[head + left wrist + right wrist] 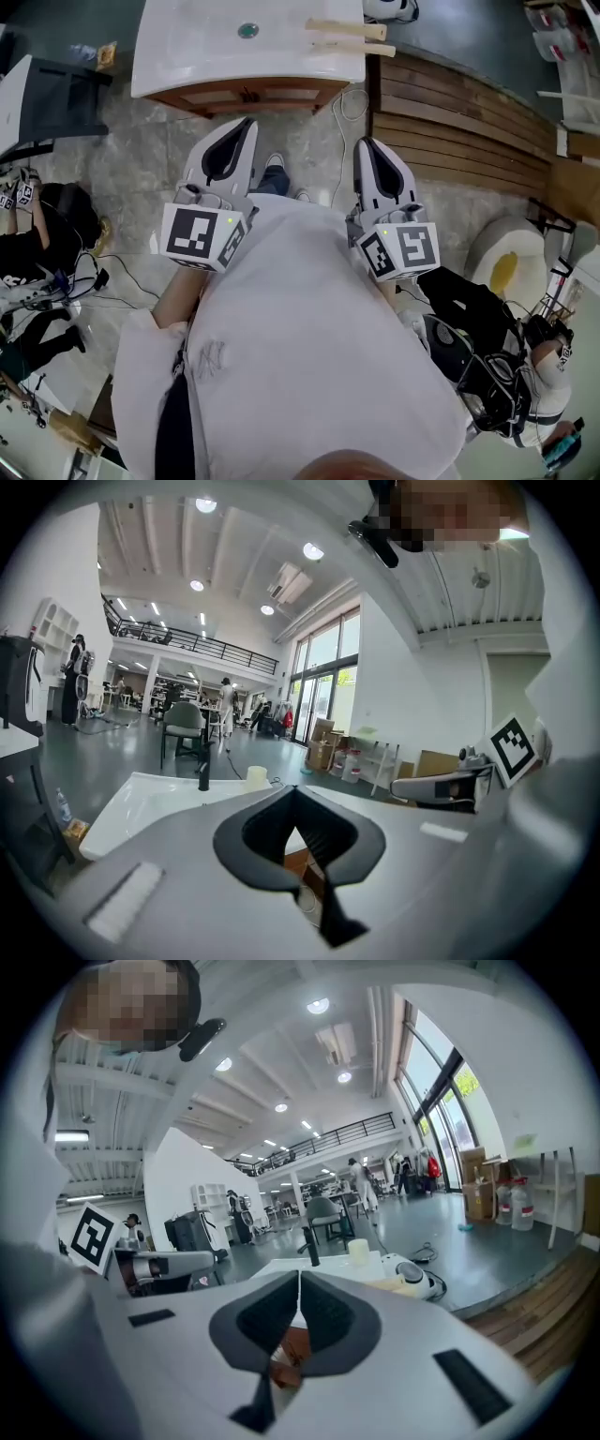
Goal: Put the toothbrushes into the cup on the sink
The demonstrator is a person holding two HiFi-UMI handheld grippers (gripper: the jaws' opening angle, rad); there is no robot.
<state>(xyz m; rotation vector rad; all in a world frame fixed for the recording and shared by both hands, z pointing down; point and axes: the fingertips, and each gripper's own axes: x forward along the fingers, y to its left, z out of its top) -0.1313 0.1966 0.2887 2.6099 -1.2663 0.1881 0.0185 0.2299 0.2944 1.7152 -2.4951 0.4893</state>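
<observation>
Two pale wooden toothbrushes (349, 37) lie on the right end of the white sink (187, 56) at the top of the head view. In the gripper views a cream cup (256, 777) (358, 1251) stands beside the black faucet (203, 775) (310, 1246) at the sink's back. My left gripper (246, 122) (293, 790) and right gripper (366, 142) (300, 1275) are held side by side in front of the sink, short of its front edge. Both point toward it, and both are shut with nothing between the jaws.
The sink sits on a wooden cabinet (248, 94). A white cable (347, 105) hangs at its right, beside slatted wooden decking (450, 112). A white and black device (424, 1281) lies beyond the sink. People sit on the floor at the left (37, 234) and right (511, 361).
</observation>
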